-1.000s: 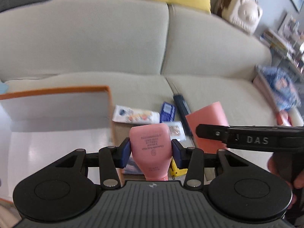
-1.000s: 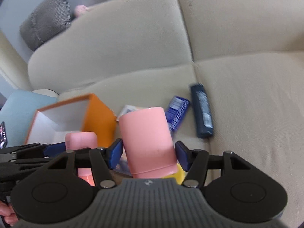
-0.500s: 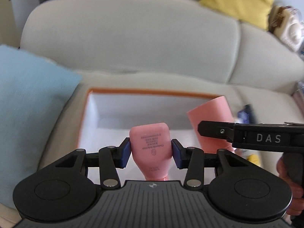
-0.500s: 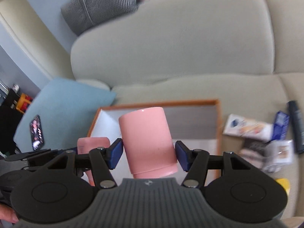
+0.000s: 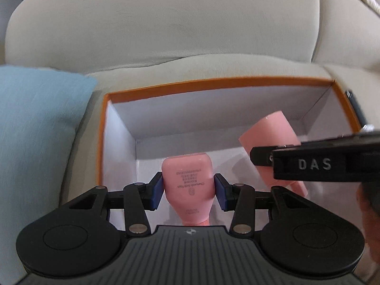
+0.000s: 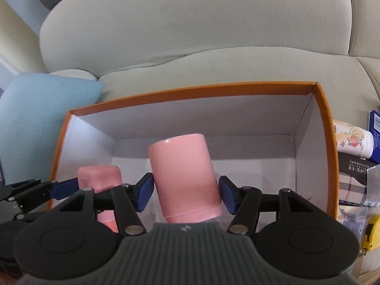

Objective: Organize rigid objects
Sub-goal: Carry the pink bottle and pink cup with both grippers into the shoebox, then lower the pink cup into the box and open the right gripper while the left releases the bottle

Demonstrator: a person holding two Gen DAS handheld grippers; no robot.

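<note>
My left gripper (image 5: 188,188) is shut on a pink body-wash tube (image 5: 187,178) with printed text, held over the inside of an orange-rimmed box (image 5: 213,84) with white walls. My right gripper (image 6: 186,193) is shut on a pink cylindrical bottle (image 6: 182,175), also above the box (image 6: 190,90) interior. In the left wrist view the pink bottle (image 5: 268,135) shows at the right behind the other gripper's black side. In the right wrist view the pink tube (image 6: 99,175) and the left gripper's blue pads sit at the lower left.
The box rests on a beige sofa seat (image 6: 213,64). A light blue cushion (image 5: 35,123) lies left of it. Right of the box lie a flowered tube (image 6: 351,140), a blue pack (image 6: 375,128), a dark box (image 6: 356,168) and a yellow tape measure (image 6: 370,232).
Both grippers swung left from the loose items on the seat to above the box and tipped downward, each keeping its pink object. The box interior now fills both views.
</note>
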